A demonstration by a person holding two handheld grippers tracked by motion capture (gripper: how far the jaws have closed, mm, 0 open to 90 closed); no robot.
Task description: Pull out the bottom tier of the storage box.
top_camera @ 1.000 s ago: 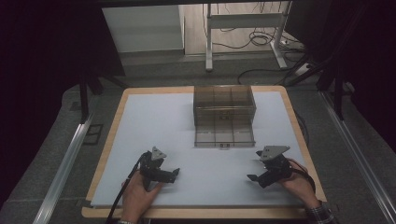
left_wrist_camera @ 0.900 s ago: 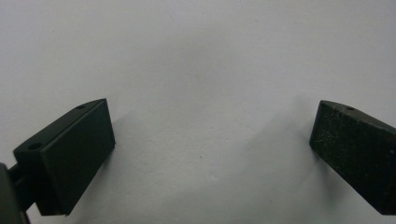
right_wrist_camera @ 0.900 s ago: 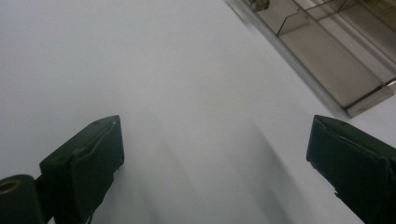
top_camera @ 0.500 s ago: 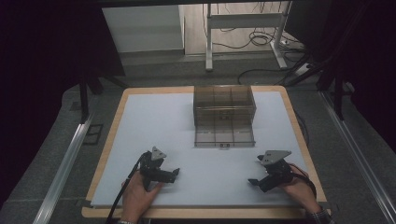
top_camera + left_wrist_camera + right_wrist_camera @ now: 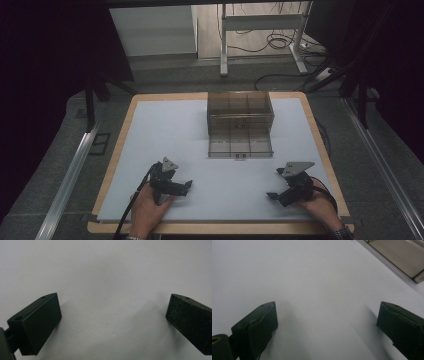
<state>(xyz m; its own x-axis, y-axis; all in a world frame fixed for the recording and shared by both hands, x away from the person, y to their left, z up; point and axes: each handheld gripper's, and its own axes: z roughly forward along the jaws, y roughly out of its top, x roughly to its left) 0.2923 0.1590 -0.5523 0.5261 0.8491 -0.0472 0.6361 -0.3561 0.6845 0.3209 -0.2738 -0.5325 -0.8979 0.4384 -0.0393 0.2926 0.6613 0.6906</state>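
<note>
While my left tool (image 5: pixel 186 187) hasn't budged since a second ago, my right tool (image 5: pixel 272 195) has slid down toward the bench (image 5: pixel 165 130) edge near me. Both are released, jaws wide over bare surface. The smoky drawer box (image 5: pixel 240 122) sits mid-bench, well apart.

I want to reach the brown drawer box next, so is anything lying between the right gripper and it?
Nothing visible: only bare white table lies between the open right gripper and the drawer box.
</note>
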